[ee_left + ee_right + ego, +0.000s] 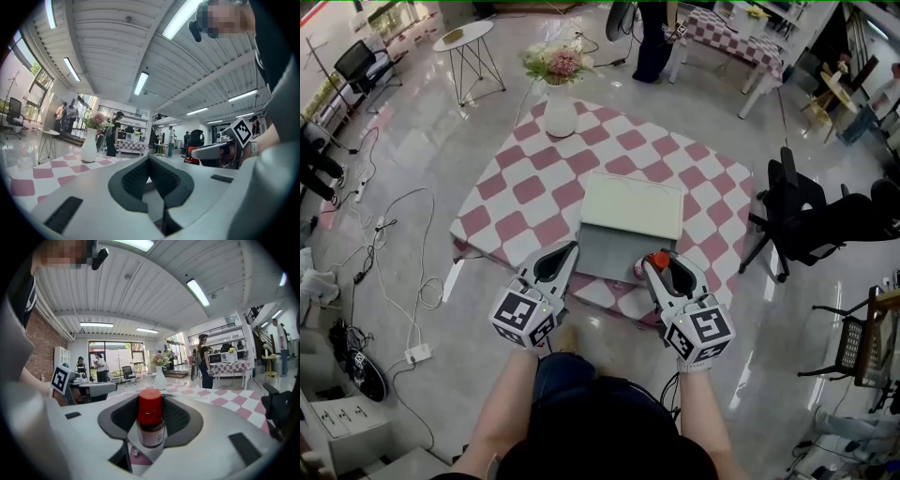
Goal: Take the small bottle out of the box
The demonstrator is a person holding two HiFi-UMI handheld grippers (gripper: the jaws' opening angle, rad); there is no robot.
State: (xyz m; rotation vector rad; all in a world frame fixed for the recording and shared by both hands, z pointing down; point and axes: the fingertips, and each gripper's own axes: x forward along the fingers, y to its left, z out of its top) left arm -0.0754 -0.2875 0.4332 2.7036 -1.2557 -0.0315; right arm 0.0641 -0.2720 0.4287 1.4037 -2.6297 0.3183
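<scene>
The bottle (150, 420) (red cap, dark glass, pale label) is held upright between the right gripper's (660, 265) jaws, beside the right front corner of the opened box (609, 253).

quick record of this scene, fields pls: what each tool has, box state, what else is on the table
right tool: shut on small bottle, red cap up
left tool: tips together, nothing between
box: lid open, on checkered table
bottle place: at the box's near right corner
other: vase of flowers at the table's far side
</scene>
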